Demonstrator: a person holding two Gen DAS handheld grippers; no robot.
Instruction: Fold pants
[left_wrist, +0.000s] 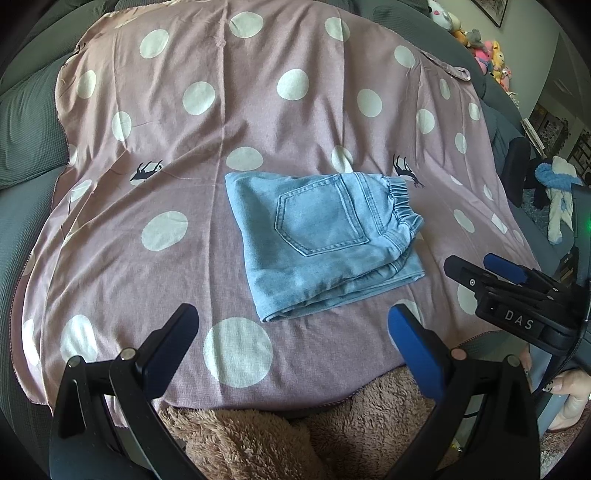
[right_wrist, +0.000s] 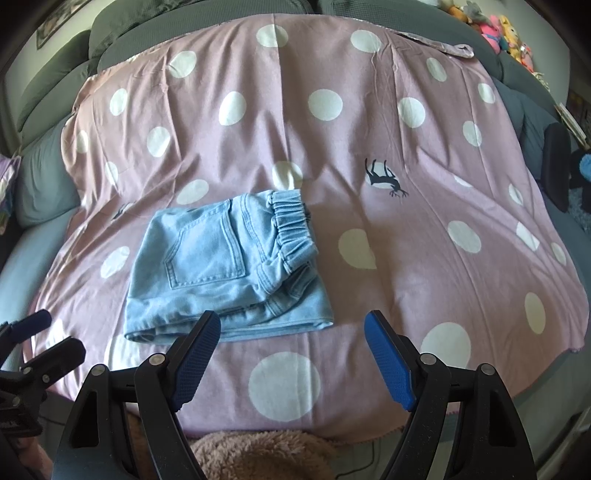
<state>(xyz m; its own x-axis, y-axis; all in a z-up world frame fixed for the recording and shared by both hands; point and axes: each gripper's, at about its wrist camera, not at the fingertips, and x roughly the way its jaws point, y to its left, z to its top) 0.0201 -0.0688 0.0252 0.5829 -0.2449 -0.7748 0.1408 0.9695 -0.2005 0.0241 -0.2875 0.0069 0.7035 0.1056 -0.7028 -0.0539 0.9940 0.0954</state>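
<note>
From the left wrist view, the light blue denim pants (left_wrist: 321, 236) lie folded into a compact bundle on the mauve sheet with white polka dots (left_wrist: 240, 110), back pocket up, elastic waistband toward the right. The left claw (left_wrist: 291, 328) hangs just short of the bundle's near edge, jaws wide apart and holding nothing. The right claw (left_wrist: 480, 271) shows at the far right; its jaws look parted, also empty. A brown fuzzy blanket (left_wrist: 295, 435) sits below the sheet's near edge.

From the right wrist view, the right claw (right_wrist: 291, 332) stands apart too, its left finger overlapping the bundle's near edge in the picture; I cannot tell whether it touches. The folding looks essentially done. The risk now, I'd judge, is a finger snagging that loose layered near edge and dragging the stack open, or rucking the soft sheet beneath.
</note>
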